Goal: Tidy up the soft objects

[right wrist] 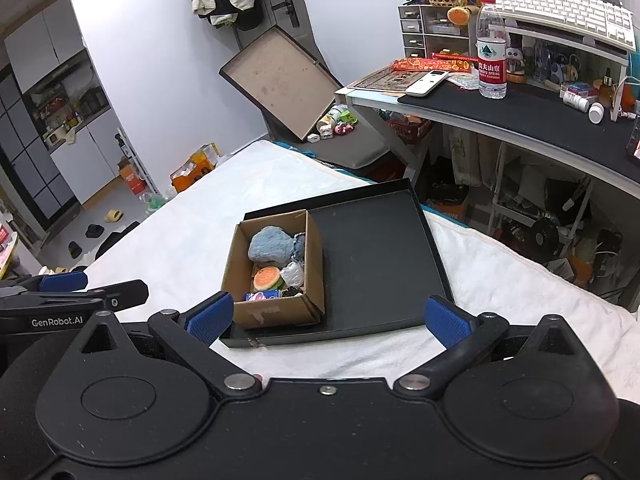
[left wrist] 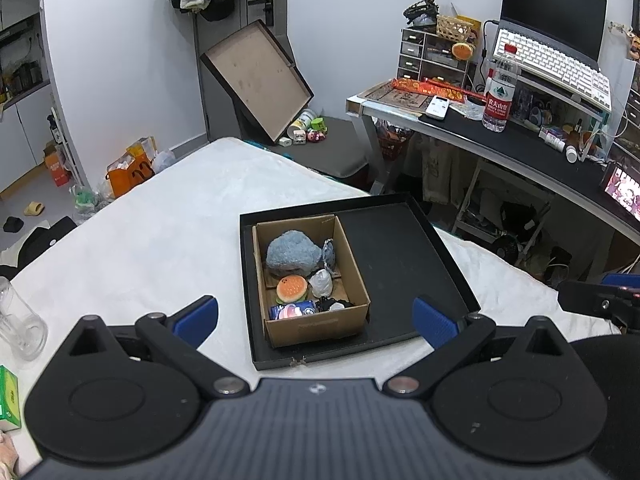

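The soft toys [left wrist: 294,256] are already gathered in the cardboard box [left wrist: 316,326] on the black tray [left wrist: 404,256] on the bed; both grippers [left wrist: 316,318] [right wrist: 328,316] are held wide open, empty; little seems left

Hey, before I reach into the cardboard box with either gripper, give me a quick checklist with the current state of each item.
1. Left gripper open, nothing held: ok.
2. Right gripper open, nothing held: ok.
3. Cardboard box upright in the black tray's left part: ok.
4. Right part of the tray bare: ok.
5. Blue plush and burger toy exposed on top: ok.
6. Items at the box's near wall separable: cannot tell.
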{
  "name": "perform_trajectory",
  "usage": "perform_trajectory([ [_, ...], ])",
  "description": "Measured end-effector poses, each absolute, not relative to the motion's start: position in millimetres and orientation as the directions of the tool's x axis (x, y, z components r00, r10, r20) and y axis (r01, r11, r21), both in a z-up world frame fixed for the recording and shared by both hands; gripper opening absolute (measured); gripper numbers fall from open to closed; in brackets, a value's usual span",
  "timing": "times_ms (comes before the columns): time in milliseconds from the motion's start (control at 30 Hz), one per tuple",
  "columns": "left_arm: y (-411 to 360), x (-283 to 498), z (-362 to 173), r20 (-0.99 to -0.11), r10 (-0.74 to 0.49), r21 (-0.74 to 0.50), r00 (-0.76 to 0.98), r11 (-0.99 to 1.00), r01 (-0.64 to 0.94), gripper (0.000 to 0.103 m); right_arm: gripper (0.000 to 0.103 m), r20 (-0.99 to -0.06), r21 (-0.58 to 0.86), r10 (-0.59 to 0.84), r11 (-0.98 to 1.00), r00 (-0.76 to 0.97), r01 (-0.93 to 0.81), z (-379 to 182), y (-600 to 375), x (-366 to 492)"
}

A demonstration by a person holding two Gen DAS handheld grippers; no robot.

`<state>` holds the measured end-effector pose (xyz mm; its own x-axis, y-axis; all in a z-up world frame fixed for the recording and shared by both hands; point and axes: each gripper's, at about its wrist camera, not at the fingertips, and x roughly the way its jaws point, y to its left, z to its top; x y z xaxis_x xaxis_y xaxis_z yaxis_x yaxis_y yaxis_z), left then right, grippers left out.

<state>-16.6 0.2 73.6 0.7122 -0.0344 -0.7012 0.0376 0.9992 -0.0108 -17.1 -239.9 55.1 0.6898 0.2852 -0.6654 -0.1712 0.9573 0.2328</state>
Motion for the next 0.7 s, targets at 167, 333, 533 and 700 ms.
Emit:
perform_trajectory([
  [167, -2.7, -16.9, 74.1, -0.701, -0.030, -0.001, 0.712, 0.999, 0.042, 0.103, 0.103, -0.668, 0.223, 0.278, 0.960, 0.690, -0.171, 56.0, -239.3, -16.6],
  [333, -4.7, -18.0, 74.9, -0.700, -0.022, 0.012, 0.713, 0.999, 0.043, 0.103, 0.103, -0.668, 0.221, 0.276, 0.960, 0.691, -0.170, 56.4, -237.9, -17.1],
  [533, -6.0, -18.0, 76.2, -0.699, -0.020, 0.018, 0.715, 0.999, 0.046, 0.102, 0.103, -0.671, 0.219, 0.276, 0.961, 0.688, -0.171, 56.1, -239.2, -16.2],
  [700, -6.3, -17.7, 76.8, -0.697, -0.022, 0.021, 0.717, 0.998, 0.051, 0.102, 0.103, -0.674, 0.218, 0.275, 0.961, 0.686, -0.172, 55.9, -240.3, -15.5],
])
